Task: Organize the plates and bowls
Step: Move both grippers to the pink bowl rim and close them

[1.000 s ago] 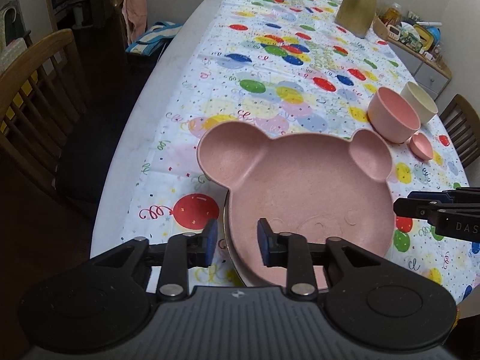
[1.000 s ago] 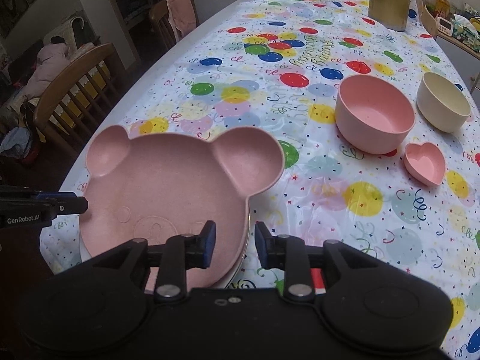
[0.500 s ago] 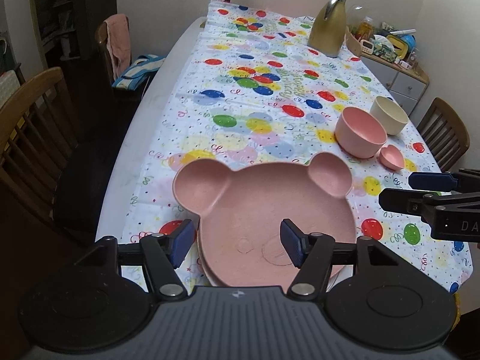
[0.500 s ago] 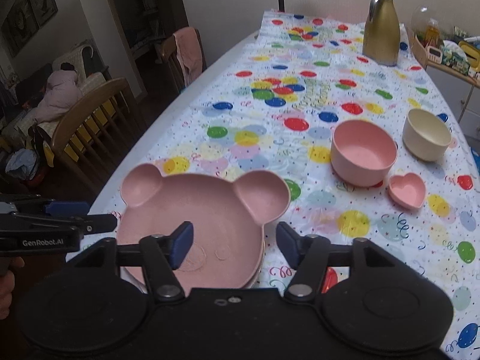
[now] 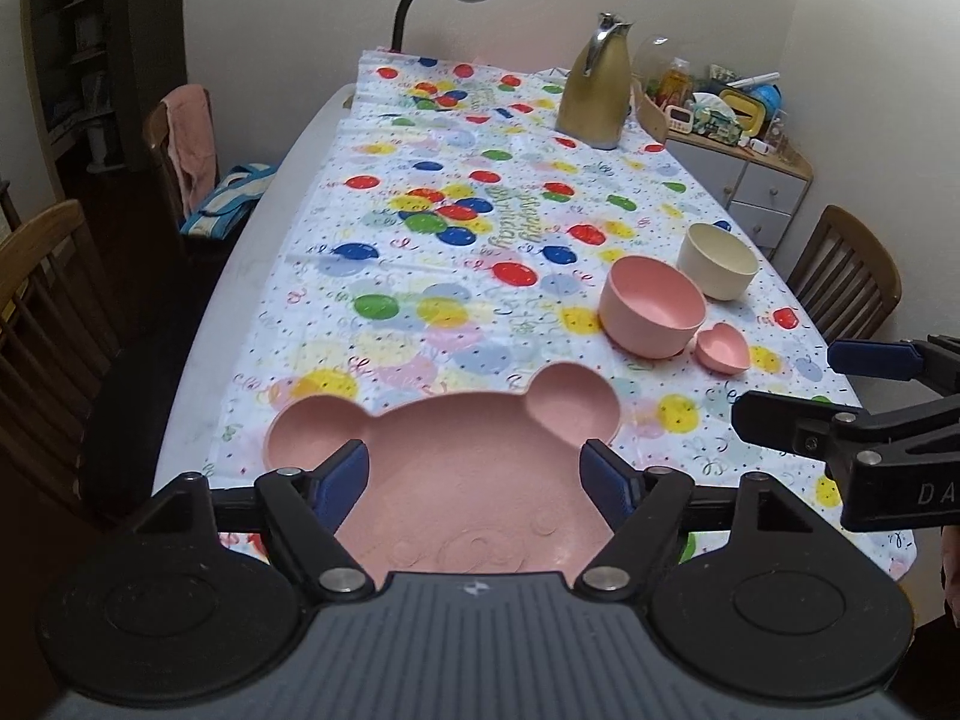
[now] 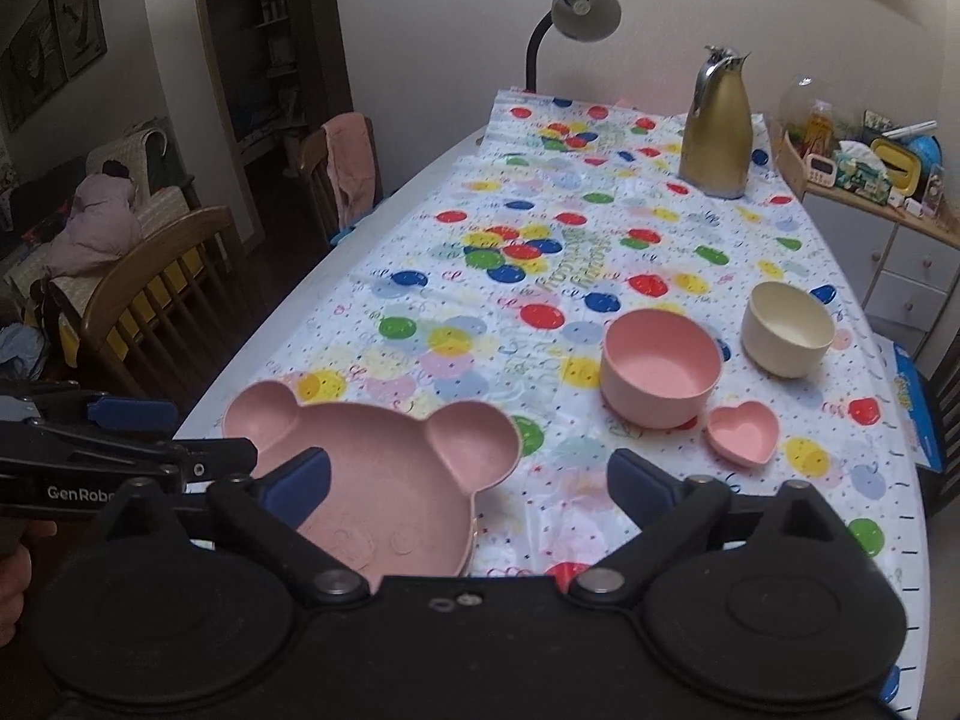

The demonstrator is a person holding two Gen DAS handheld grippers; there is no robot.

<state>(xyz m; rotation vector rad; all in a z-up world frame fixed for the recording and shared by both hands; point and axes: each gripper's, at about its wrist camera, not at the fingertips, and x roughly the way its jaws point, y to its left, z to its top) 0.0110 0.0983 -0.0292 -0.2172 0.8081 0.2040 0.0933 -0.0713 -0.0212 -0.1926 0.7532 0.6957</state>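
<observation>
Between the blue pads of the left claw (image 5: 474,480), whose jaws are opening with nothing pressed by either pad, shows the pink bear plate (image 5: 480,480), lying flat on the near end of the worktop (image 5: 258,252) below them. At 3 o'clock in that view the right claw (image 5: 786,390) reaches in from the edge. In its own view the right claw (image 6: 468,483) is also opening, jaws wide apart and holding nothing; the bear plate (image 6: 384,480) sits toward 9 o'clock of its gap, resting on another plate of which only a thin rim shows. The left claw (image 6: 174,438) enters at 9 o'clock, a hand (image 6: 12,588) behind it.

Out at 1 o'clock from the plate stands a pink bowl (image 6: 660,366), upright, with a small heart dish (image 6: 743,433) just beside it at its 5 o'clock. A cream bowl (image 6: 787,330) stands near the pink one, at its 2 o'clock. Far off at 12 o'clock on the balloon tablecloth (image 6: 540,252) are a gold jug (image 6: 718,132) and a lamp (image 6: 585,15).
</observation>
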